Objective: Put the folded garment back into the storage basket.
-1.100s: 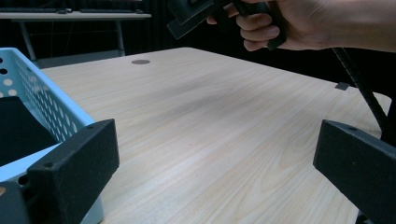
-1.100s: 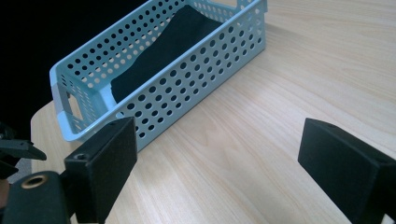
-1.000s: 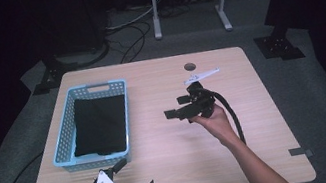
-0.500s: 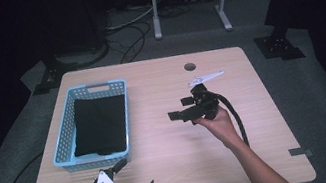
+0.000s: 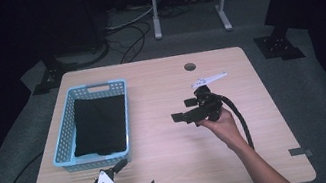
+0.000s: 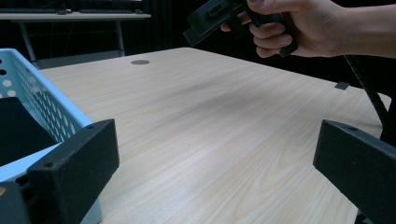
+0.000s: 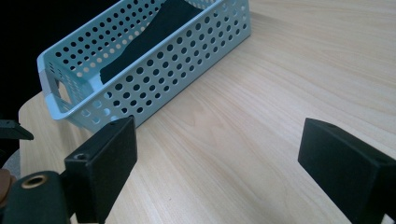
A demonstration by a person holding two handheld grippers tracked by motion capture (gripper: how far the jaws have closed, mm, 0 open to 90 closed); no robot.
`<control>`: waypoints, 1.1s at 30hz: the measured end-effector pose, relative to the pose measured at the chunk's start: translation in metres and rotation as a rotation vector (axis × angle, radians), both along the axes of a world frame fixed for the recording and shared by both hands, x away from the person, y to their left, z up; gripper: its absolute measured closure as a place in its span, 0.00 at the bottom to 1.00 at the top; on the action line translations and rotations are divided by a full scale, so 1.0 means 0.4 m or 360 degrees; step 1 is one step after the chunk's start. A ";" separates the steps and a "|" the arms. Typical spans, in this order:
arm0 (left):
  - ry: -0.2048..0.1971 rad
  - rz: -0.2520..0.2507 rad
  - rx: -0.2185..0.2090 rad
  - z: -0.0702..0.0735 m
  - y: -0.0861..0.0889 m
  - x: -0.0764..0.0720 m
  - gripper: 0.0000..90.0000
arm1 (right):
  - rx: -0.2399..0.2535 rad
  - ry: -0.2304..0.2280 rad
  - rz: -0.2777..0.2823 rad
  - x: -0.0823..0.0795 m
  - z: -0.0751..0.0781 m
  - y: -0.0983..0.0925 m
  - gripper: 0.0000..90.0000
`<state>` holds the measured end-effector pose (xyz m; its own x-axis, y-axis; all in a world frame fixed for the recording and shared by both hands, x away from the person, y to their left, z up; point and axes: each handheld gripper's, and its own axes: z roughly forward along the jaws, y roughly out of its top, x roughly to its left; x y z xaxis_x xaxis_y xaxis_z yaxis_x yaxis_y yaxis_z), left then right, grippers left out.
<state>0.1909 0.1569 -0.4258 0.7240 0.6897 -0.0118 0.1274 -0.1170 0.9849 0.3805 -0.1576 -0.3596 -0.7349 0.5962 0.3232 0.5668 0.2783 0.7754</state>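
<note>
Blue basket (image 5: pixel 91 127) is seen left of frame centre in the high view, on the wooden tabletop (image 5: pixel 174 165), w/ black cloth (image 5: pixel 98 123) folded flat inside, covering most of the floor. Basket's long axis runs top-to-bottom of frame, slightly tilted; handle cutout at the far short end.

Right hand-held gripper (image 5: pixel 185 110) is held above the tabletop, centre-right of frame, jaws pointed toward frame left, i.e. at the basket's long side wall. Jaws are spread wide, nothing is held btwn them. In the right gripper view the basket (image 7: pixel 144 70) sits upper left, cloth (image 7: pixel 154 35) visible over the rim, bare wood btwn jaws and wall.

Left hand-held gripper (image 5: pixel 136 180) is parked low at the bottom edge, left of centre, just below the basket's near short end. Jaws also wide apart, empty. In the left gripper view the basket corner (image 6: pixel 46 112) is seen at frame left, just beside the left jaw; right hand (image 6: pixel 299 28) w/ its tool is seen upper right.

Key relation: cloth lies to frame left of the right gripper, across open tabletop; the left one is judged nearer to the basket's near end. Reach over the rim is prob. needed for either, approach from above, across the cloth's short axis.
</note>
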 end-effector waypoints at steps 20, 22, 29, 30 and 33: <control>-0.0003 -0.0005 0.0007 0.000 -0.003 -0.001 0.00 | 0.0010 0.0017 -0.0038 -0.020 -0.023 -0.040 0.13; -0.0003 -0.0005 0.0006 0.000 -0.002 -0.001 0.00 | 0.0015 0.0013 -0.0039 -0.024 -0.023 -0.046 0.13; 0.0000 -0.0006 0.0005 0.000 -0.003 -0.002 0.00 | 0.0013 0.0011 -0.0053 -0.033 -0.030 -0.056 0.13; 0.0000 -0.0006 0.0004 0.000 -0.004 -0.002 0.00 | 0.0014 0.0018 -0.0058 -0.035 -0.036 -0.062 0.13; 0.0001 -0.0006 0.0006 0.000 -0.005 -0.002 0.00 | 0.0015 0.0022 -0.0064 -0.038 -0.042 -0.068 0.13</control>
<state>0.1902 0.1551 -0.4259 0.7264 0.6872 -0.0096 0.1275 -0.1210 0.9844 0.3654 -0.1847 -0.3763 -0.7058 0.6221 0.3389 0.5882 0.2479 0.7698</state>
